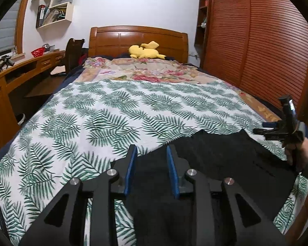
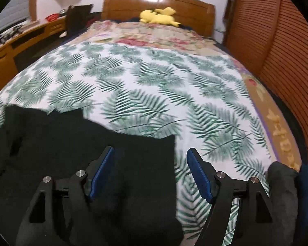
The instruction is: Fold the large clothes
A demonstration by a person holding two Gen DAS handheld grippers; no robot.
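garment: black garment (image 1: 225, 160) lies flat on leaf-print sheet (image 1: 113, 112), lower frame
left gripper (image 1: 152, 157): narrow gap, gripping nothing
right gripper (image 2: 149, 160): wide, empty
progress: one fold laid, more probably left

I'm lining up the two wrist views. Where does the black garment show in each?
Left wrist: black garment at lower centre and right, under the left hand-held gripper.
Right wrist: black garment at lower left.
Shared landmark: yellow plush toy by the headboard.
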